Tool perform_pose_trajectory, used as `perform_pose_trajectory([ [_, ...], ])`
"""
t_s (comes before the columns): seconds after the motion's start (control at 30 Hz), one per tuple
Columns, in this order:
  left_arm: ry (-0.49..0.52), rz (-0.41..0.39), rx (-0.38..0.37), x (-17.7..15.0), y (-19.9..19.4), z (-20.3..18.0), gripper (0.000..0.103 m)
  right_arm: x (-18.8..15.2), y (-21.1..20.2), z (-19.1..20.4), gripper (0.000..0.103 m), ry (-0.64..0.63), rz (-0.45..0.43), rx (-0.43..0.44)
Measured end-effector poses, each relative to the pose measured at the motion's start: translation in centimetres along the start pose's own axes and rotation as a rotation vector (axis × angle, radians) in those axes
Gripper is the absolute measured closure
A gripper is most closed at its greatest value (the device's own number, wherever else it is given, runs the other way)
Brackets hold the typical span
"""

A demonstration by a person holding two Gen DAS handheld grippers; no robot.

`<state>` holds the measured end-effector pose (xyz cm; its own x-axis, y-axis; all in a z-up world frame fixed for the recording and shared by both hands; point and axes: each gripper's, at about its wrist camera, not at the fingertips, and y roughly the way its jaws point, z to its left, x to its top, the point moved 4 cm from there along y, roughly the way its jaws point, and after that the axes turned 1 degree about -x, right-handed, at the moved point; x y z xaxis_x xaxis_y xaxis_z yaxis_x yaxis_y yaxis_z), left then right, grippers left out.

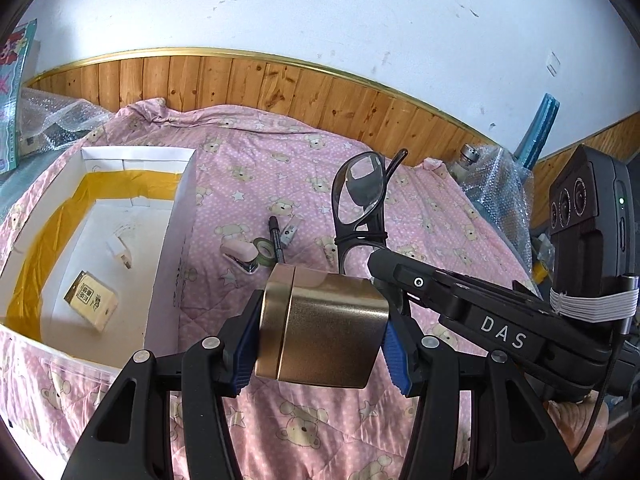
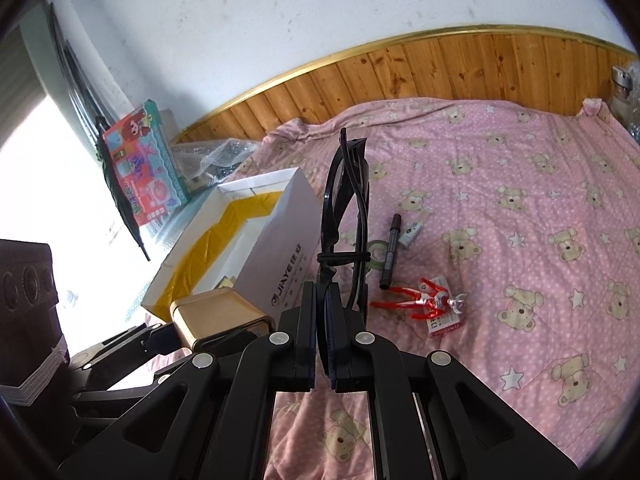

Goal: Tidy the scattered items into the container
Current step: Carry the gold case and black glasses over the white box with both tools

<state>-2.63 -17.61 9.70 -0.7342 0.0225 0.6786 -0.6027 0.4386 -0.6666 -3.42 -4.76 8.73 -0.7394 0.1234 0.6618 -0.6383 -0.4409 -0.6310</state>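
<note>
1. Gold tin (image 1: pixel 324 328) right up front in the left wrist view: a brushed, champagne-coloured metal box with rounded corners and a seam where the lid meets the body, shiny enough to catch a pale reflection on top.
2. Left gripper (image 1: pixel 318 350) is clamped on that tin, blue pads pressing both of its sides, holding it above the pink bear-print quilt (image 1: pixel 248 184), just beside the white box's near corner.
3. Over on the right, the right gripper (image 2: pixel 322 344) has its jaws pinched together on the black-framed glasses (image 2: pixel 344 208); they stand upright out of the fingers, arms folded, clear lenses, a thin black band wound round the frame low down.
4. White box (image 1: pixel 182 216), the container, sits open on the quilt to the left, with yellow tape lining its inner walls and grey lettering on the outer side.
5. Inside it already: a white charger plug (image 1: pixel 120 252) and a small beige packet (image 1: pixel 91 307) with printed labels, lying apart on the floor of the box.
6. Scattered on the quilt beyond the grippers, bunched together: a pink stapler (image 1: pixel 240 254), a green tape roll (image 1: pixel 264 251), a black marker (image 1: pixel 277 240) and a small white tag-like piece (image 1: pixel 291 233).
7. Nearer the right gripper, a red-and-silver toy figure (image 2: pixel 424 302) lies flat on its card.
8. Bubble wrap (image 1: pixel 500 196) sits at the quilt's far right edge.
</note>
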Motion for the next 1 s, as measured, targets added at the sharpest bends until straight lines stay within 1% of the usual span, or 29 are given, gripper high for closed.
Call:
perform_pose_trajectory([
  [0.17, -0.012, -0.011, 0.002, -0.2, -0.7, 0.7, 0.048, 0.1, 0.2, 1.0, 0.098, -0.018, 0.001, 0.003],
  [0.37, -0.031, -0.044, 0.008, 0.3, -2.2, 2.0, 0.048, 0.8, 0.4, 2.9, 0.098, -0.049, 0.000, 0.010],
  [0.77, -0.097, -0.086, 0.024, 1.1, -4.8, 5.9, 0.048, 2.1, 2.2, 7.6, 0.098, -0.119, 0.013, 0.040],
  [1.0, -0.125, -0.100, 0.029, 1.6, -5.7, 8.0, 0.048, 2.8, 3.5, 9.7, 0.098, -0.145, 0.025, 0.051],
])
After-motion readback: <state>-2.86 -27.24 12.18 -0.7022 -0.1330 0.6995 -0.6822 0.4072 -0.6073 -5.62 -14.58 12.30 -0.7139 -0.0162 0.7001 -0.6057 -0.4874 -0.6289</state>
